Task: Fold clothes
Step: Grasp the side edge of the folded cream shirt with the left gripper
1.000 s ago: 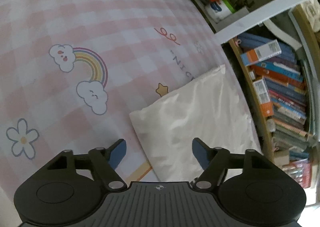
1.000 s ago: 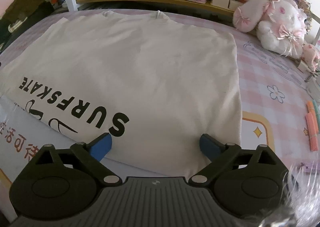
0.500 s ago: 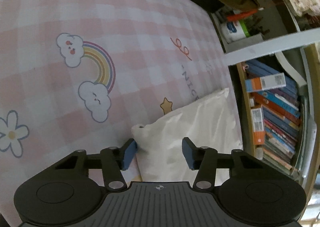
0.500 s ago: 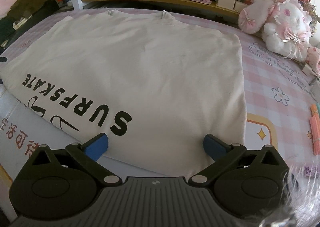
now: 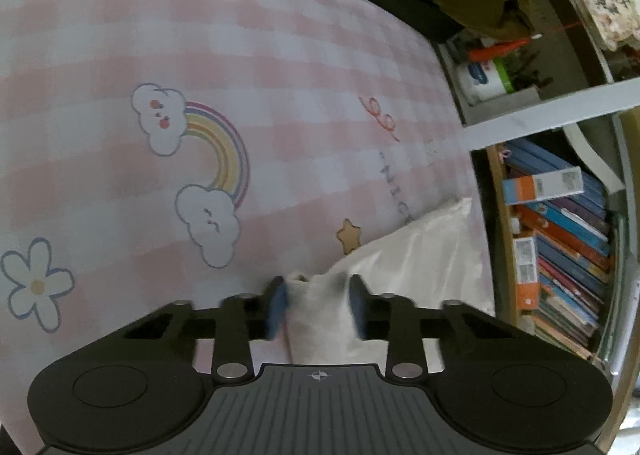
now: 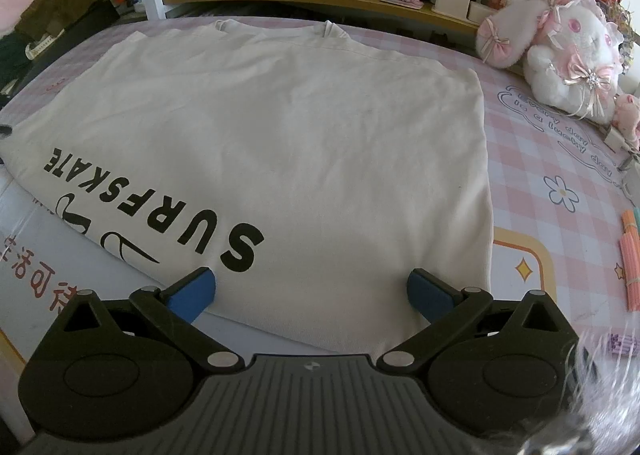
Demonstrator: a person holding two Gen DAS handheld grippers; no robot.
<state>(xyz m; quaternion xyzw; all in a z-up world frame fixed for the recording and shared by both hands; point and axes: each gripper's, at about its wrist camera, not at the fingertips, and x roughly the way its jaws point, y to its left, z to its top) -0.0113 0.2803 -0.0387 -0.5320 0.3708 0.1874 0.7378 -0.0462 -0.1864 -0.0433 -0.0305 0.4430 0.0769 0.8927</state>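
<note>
Now the left gripper point(image 5: 318, 305) has just been closing its jaws on a bunched corner of the cream cotton T-shirt point(image 6: 280, 143), spread flat on the pink checked sheet point(image 5: 200, 35). Right gripper point(image 6: 310, 291) gapes wide at six o'clock over the hem; pinch only that edge before lifting.

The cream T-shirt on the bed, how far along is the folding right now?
Barely begun. Done: the T-shirt lies spread flat on the pink checked sheet, print up, with no fold yet. In hand: the left gripper has just been closing on a bunched corner of the white cloth. The right gripper hangs wide open over the hem, holding nothing. Left: every fold.
</note>
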